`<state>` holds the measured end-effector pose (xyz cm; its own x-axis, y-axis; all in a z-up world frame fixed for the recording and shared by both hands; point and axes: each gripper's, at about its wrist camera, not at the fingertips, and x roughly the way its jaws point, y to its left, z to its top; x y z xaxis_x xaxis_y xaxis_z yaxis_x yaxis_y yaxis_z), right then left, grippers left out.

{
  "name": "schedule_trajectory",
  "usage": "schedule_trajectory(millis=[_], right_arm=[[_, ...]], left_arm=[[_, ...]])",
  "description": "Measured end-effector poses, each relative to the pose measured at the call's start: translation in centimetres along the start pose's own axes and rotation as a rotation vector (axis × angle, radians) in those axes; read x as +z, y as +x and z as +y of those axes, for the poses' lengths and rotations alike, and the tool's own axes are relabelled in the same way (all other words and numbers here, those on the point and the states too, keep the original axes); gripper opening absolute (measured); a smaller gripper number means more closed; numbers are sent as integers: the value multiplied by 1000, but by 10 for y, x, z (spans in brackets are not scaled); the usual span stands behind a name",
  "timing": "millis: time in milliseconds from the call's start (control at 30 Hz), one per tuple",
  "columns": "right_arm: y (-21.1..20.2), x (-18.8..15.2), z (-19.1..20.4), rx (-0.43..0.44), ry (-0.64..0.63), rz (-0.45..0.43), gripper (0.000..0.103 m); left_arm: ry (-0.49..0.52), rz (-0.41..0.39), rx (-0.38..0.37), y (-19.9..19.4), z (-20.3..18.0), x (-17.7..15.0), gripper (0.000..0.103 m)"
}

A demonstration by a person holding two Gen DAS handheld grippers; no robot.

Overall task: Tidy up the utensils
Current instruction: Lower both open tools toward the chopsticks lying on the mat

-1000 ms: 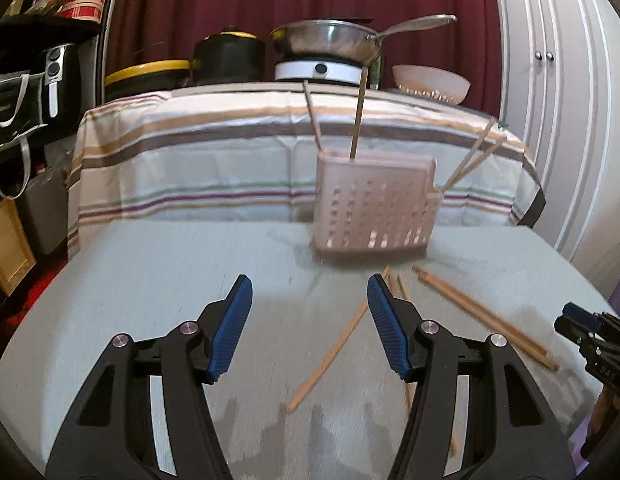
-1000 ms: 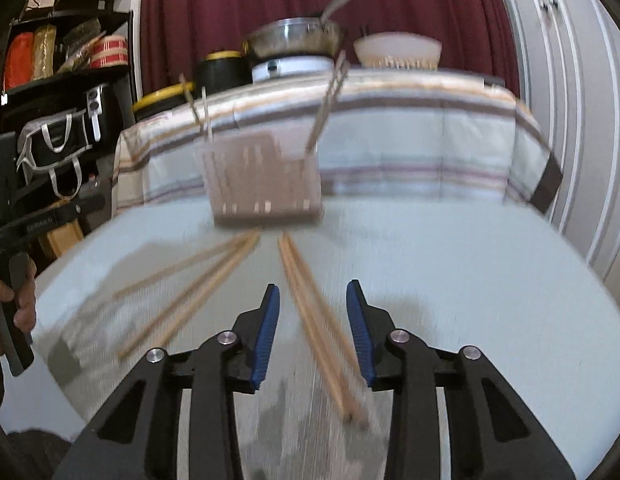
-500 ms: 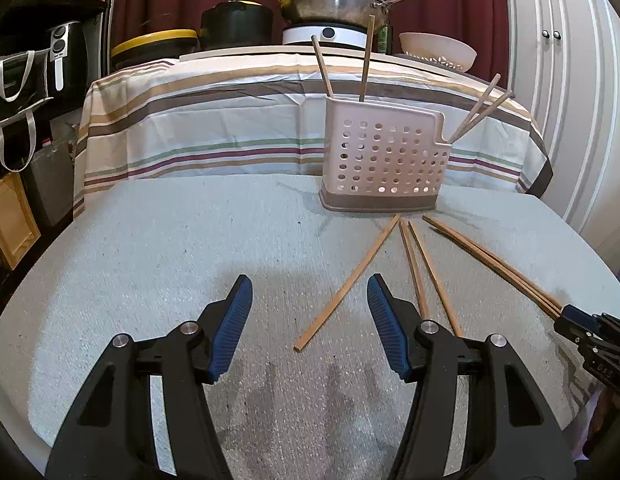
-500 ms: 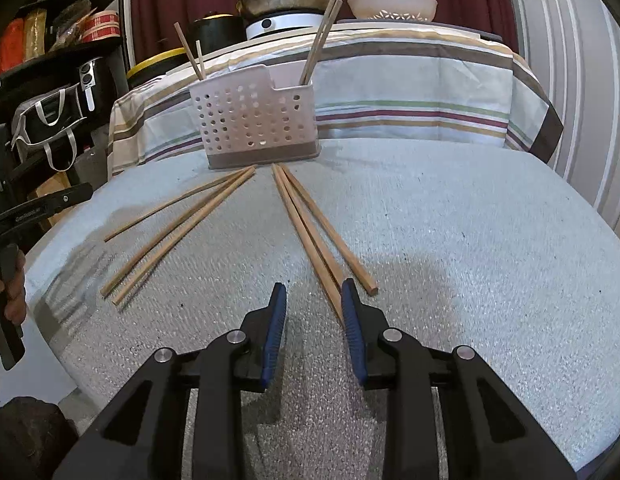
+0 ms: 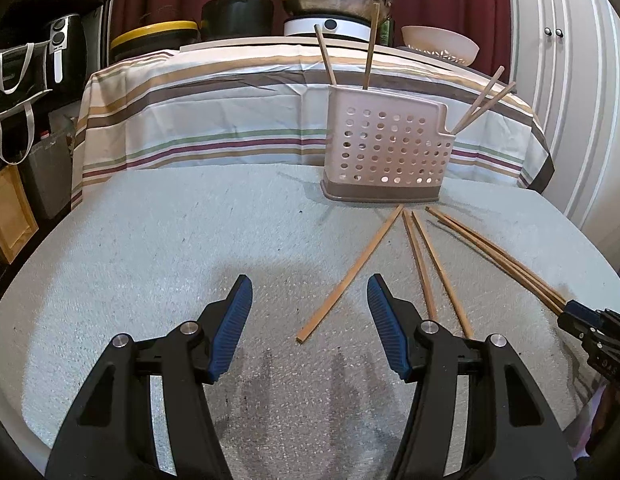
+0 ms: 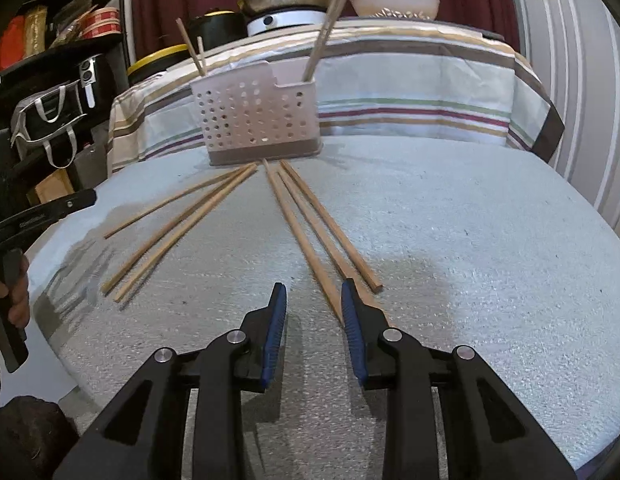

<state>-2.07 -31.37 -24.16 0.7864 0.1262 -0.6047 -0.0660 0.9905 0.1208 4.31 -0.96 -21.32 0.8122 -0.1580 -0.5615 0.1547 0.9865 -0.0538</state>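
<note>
left gripper (image 5: 310,312): my jaws apart, empty, hovering low over the near end of one loose chopstick (image 5: 350,272), lined up to straddle it.
right gripper (image 6: 314,312): jaws narrowly apart, nothing clamped; a chopstick trio (image 6: 310,236) runs up to the right finger.
caddy (image 6: 258,120): perforated, upright at table's (image 6: 470,240) far side, four chopsticks already standing inside.
remaining: six on table, fanned toward me for easy end pickup.

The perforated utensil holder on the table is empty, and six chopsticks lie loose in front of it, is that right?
Not quite. The utensil holder is not empty: four chopsticks already stand in it, as the left wrist view shows. Six loose chopsticks do lie on the table in front of it.
</note>
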Motion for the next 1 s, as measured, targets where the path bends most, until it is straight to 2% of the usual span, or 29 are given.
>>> schedule_trajectory(millis=[167,300,433,467,500,600,667,733,1000], right_arm=[[0,2,9,50,-26,3,29],[-3,3,5,18,-13,-16,29],[6,-1,1,11,4,22,29],[6,-2,2,13,0,23,28],[7,-2,5,20,-9,25,21],[8,-1,10,27,-27,30,16],[9,0,13,33,-30,30,15],[10,0,15,35,-36,30,14],[11,0,17,36,-42,30,14]], left_arm=[[-8,10,-2,3,2,-2,58],[-8,11,-3,3,3,-3,58],[-15,18,-2,5,4,-4,58],[-17,20,-3,6,5,-4,58],[-16,23,-4,6,5,-4,58],[-12,32,-9,8,4,-6,58],[-9,42,-16,10,4,-7,58],[-6,59,-26,13,4,-7,52],[4,116,-58,28,0,-5,50]])
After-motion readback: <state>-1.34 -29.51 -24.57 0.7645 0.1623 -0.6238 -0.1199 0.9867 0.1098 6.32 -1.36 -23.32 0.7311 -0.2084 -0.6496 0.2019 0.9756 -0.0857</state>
